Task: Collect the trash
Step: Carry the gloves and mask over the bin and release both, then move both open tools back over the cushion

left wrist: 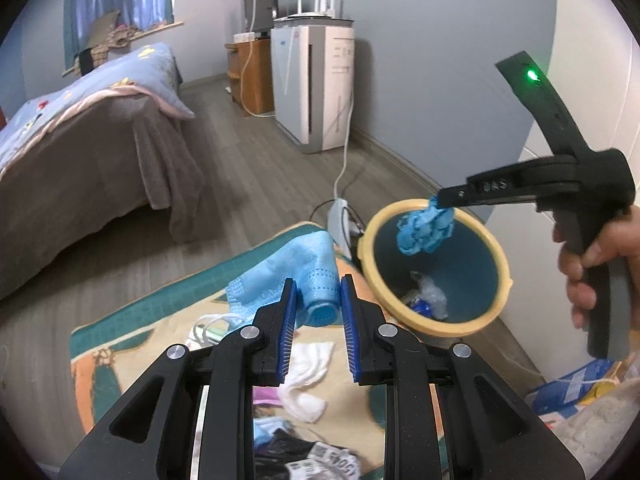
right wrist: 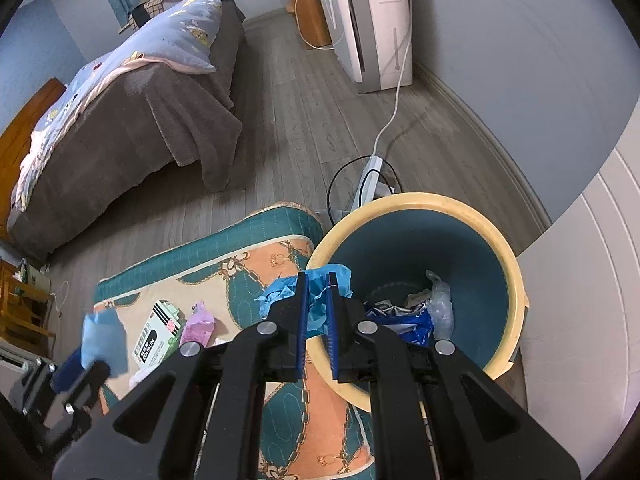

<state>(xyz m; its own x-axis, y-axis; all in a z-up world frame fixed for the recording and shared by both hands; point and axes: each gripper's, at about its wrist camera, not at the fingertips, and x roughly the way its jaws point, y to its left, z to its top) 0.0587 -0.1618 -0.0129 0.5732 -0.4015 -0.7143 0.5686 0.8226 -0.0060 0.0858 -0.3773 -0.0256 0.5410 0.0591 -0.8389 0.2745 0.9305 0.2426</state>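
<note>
My left gripper [left wrist: 319, 284] is shut on a light blue face mask [left wrist: 288, 276] and holds it above the patterned mat [left wrist: 120, 344]. My right gripper [right wrist: 316, 280] is shut on a crumpled blue wad [right wrist: 316, 292]; in the left wrist view the wad [left wrist: 426, 230] hangs over the open mouth of the bin [left wrist: 370, 248]. The bin [right wrist: 516, 276] has a yellow rim, a teal inside, and holds clear plastic and blue wrappers [right wrist: 416, 316]. The left gripper also shows in the right wrist view [right wrist: 80, 368], low at the left with the mask [right wrist: 104, 340].
More litter lies on the mat: a white tissue [left wrist: 308, 380], a green-white box [right wrist: 158, 338], a pink packet [right wrist: 198, 324], printed papers [left wrist: 324, 464]. A bed [left wrist: 80, 148] stands left, an air purifier [left wrist: 316, 84] and power strip with cables [right wrist: 370, 178] behind the bin, a white wall panel [right wrist: 592, 280] right.
</note>
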